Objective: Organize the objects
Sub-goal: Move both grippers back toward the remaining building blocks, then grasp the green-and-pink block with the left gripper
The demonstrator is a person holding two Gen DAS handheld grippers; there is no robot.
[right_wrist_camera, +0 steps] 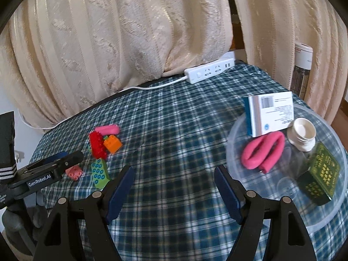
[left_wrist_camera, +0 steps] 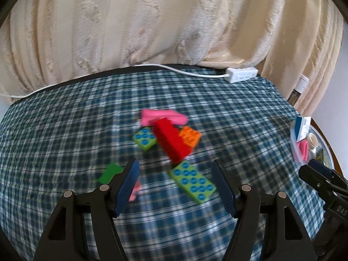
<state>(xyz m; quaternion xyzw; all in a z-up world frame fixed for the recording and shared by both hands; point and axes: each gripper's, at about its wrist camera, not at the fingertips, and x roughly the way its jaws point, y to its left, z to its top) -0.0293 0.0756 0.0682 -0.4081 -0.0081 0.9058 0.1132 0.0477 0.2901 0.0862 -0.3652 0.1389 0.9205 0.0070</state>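
Toy bricks lie in a loose heap on the checked cloth: a red brick (left_wrist_camera: pixel 171 141), an orange brick (left_wrist_camera: pixel 190 138), a small green brick (left_wrist_camera: pixel 144 139), a long green brick (left_wrist_camera: pixel 192 181), a pink foam piece (left_wrist_camera: pixel 163 116), a flat green piece (left_wrist_camera: pixel 109 173) and a small pink brick (left_wrist_camera: pixel 134 190). My left gripper (left_wrist_camera: pixel 175 169) is open and empty, hovering just before the long green brick. My right gripper (right_wrist_camera: pixel 174 175) is open and empty over bare cloth, left of the clear plastic bowl (right_wrist_camera: pixel 322 221). The bowl holds a pink foam loop (right_wrist_camera: pixel 264 152), a blue-white box (right_wrist_camera: pixel 269 113), a white cap (right_wrist_camera: pixel 302 134) and a dark green box (right_wrist_camera: pixel 319 174).
A white power strip (right_wrist_camera: pixel 208 71) with its cable lies at the table's far edge under cream curtains (right_wrist_camera: pixel 130 32). The heap also shows in the right wrist view, with the red brick (right_wrist_camera: pixel 97 144) and the left gripper (right_wrist_camera: pixel 69 159) over it. A heater (right_wrist_camera: pixel 302 69) stands behind right.
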